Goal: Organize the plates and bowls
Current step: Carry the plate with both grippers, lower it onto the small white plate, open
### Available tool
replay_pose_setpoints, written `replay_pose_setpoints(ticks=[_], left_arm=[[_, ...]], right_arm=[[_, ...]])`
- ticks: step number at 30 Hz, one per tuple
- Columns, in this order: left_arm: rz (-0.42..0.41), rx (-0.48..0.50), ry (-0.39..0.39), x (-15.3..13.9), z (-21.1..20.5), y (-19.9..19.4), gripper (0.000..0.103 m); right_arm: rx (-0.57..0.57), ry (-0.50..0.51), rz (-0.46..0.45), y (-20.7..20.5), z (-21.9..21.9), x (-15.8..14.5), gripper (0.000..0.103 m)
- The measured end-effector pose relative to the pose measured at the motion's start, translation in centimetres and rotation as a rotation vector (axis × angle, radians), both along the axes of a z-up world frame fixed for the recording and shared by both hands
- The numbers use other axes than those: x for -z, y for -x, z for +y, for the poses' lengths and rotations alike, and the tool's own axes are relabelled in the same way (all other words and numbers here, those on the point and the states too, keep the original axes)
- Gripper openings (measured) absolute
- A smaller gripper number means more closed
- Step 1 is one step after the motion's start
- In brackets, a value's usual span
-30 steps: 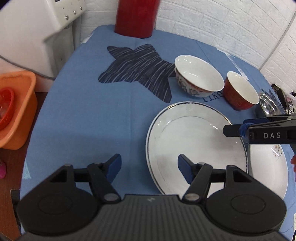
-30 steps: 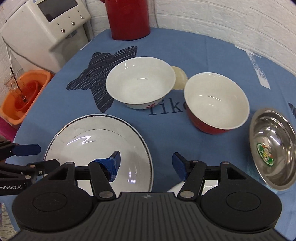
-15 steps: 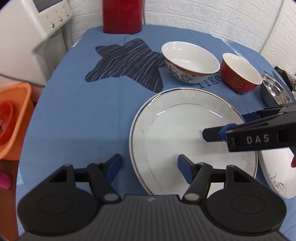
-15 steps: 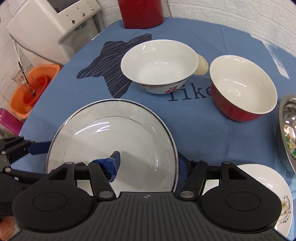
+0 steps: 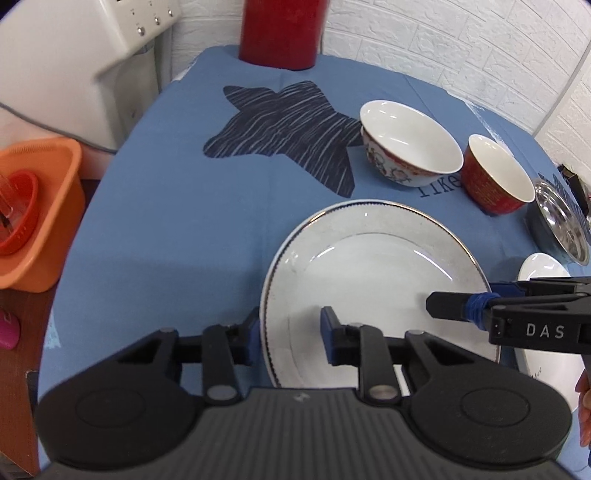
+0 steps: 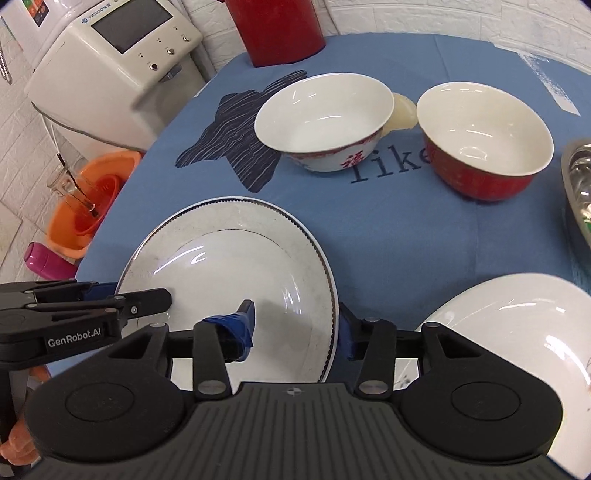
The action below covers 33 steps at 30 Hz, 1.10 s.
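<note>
Bright, sharp, fisheye-warped edges

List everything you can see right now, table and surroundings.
big plate: 1, white with dark rim, near centre
small plate: 1, white, right of big plate
white bowl: 1, red-patterned outside, behind big plate
red bowl: 1, white inside, right of white bowl
steel dish: 1, silver, far right
canister: 1, red, far edge
cloth: 1, blue, covers table
machine: 1, white, left
basin: 1, orange, floor left
left gripper: black, jaws astride big plate's left rim
right gripper: black, jaws astride its right rim
</note>
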<state>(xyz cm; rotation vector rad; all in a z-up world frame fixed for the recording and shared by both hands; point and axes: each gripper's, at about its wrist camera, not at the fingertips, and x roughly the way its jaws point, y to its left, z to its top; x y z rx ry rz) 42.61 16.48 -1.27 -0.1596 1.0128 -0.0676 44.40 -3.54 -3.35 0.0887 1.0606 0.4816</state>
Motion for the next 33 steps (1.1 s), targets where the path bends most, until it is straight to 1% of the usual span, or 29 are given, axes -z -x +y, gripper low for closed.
replay_pose_setpoints(ticks=[2,5,9,11,15,18,23,26,30,33], left_arm=[[-0.002,-0.001,-0.005,-0.4,0.3,0.2,0.024],[-0.017,-0.004,-0.027,-1.1,0.4,0.5,0.024],[-0.017,0.005,-0.020,-1.8,0.4,0.9,0.024],[-0.013,-0.002,-0.022,-1.9,0.3,1.2,0.024],[-0.009,-0.003,0.003,-2.6,0.3,1.8,0.024],[-0.028,0.006,-0.012,-3.6,0.0,2.8,0.024],[-0.053,0.022,-0.024,-5.4,-0.5,5.8,0.024],[-0.067,0.034,-0.038,-6.1,-1.2,8.3,0.024],[-0.078,0.036,-0.046,-6.2,-1.9,12.0,0.024],[-0.073,0.040,-0.055,-5.4,-2.5,15.1,0.024]], right_arm=[[0.000,0.000,0.006,0.3,0.4,0.0,0.033],[0.013,-0.033,0.028,0.6,0.5,-0.1,0.033],[0.037,-0.040,0.030,1.0,0.2,-0.9,0.035],[0.055,-0.064,0.046,1.4,-0.1,-1.2,0.036],[0.065,-0.065,0.042,2.4,-0.4,-2.1,0.038],[0.070,-0.088,0.036,3.2,-0.9,-2.9,0.040],[0.066,-0.092,0.032,5.9,-1.3,-3.9,0.042],[0.077,-0.098,0.020,8.2,-1.6,-4.5,0.043],[0.074,-0.092,0.004,11.9,-1.8,-4.7,0.045],[0.080,-0.089,0.010,14.6,-2.1,-4.0,0.047]])
